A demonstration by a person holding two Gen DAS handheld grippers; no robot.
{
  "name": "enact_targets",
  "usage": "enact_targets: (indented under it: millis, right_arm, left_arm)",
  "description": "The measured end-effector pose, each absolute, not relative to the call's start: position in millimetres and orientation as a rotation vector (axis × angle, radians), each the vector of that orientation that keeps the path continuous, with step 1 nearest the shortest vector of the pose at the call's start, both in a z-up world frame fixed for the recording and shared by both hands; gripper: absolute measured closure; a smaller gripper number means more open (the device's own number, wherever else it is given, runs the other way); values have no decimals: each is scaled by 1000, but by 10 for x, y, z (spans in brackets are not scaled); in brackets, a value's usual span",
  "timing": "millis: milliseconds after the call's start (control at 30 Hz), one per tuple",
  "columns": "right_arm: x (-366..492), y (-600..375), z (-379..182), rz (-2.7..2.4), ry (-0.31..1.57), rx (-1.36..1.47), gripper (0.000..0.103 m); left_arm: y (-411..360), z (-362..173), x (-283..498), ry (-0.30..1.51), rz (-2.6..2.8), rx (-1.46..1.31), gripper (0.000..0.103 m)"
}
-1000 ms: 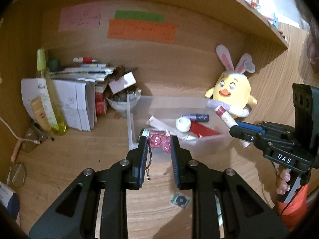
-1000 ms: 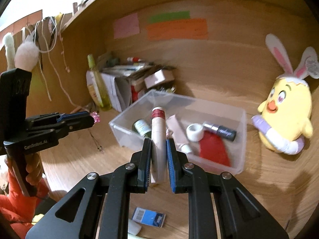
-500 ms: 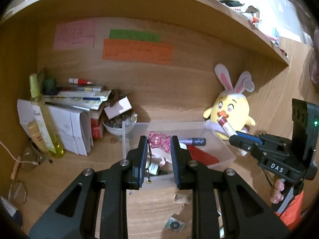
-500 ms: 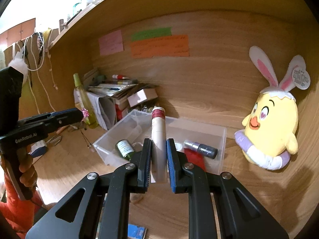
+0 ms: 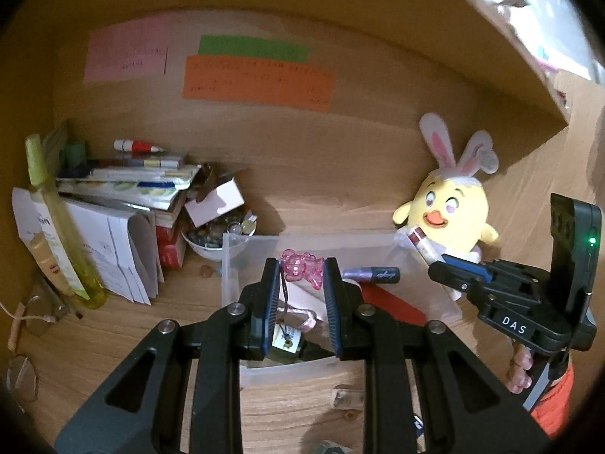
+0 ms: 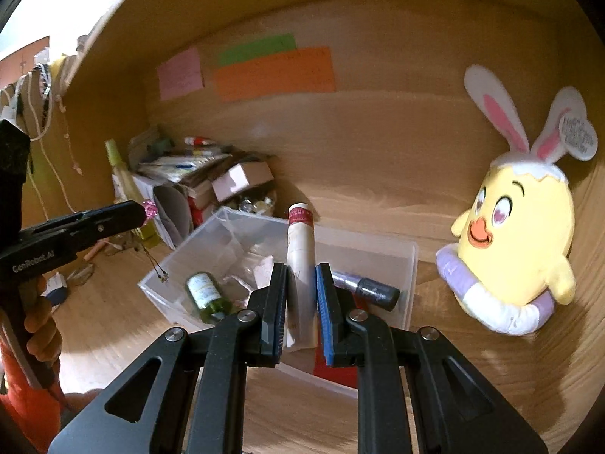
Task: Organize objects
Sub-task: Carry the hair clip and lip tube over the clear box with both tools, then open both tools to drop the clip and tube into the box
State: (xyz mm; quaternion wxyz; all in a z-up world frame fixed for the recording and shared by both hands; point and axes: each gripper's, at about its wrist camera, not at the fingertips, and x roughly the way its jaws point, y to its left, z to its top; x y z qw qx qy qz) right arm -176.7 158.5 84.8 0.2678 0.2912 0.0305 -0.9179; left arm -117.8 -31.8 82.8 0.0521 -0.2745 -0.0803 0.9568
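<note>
Two tools fill our views, and both are loaded. Our left tool [image 5: 301, 276], low centre in the left wrist view, is pinching a pink translucent charm [image 5: 302, 269] right at its fingertips, with a dark cord trailing down between the fingers. It hangs over the clear plastic bin [image 5: 242, 257], which sits mid-frame on the wooden surface [image 5: 113, 325]. Our right tool [image 6: 300, 295], bottom centre in the right wrist view, is clamped on a white tube with a red cap [image 6: 300, 249], held upright with the cap pointing up the frame, above the bin's near side. Down in the bin we see a small green bottle [image 6: 208, 297] at the left, a dark grey cylinder with a purple end [image 6: 368, 289] at the right, and something flat and red [image 6: 336, 369] along the lower right edge. Over at the right of the frame, a yellow chick plush with bunny ears [image 6: 518, 234] leans on the back wall, just beside the bin. Upper left of the bin, a messy stack of papers and boxes [image 5: 124, 204] stands with a tall yellow-green bottle [image 5: 60, 227] in front of it. Pink, green and orange notes [image 5: 257, 75] are stuck on the back panel, upper centre.
</note>
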Motion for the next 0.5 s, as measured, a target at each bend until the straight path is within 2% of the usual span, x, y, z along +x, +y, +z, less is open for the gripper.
enact_targets:
  millis: [300,500]
  right_arm:
    - [-2033,1598,547,-2476,85,903,89]
    - [-2148,1542,349,-2499,159,984,89]
  left_arm:
    - [-420,482,-1412,-292,2871,-982,81]
    - [-422,313,-1515,-298,2843,-1048,81]
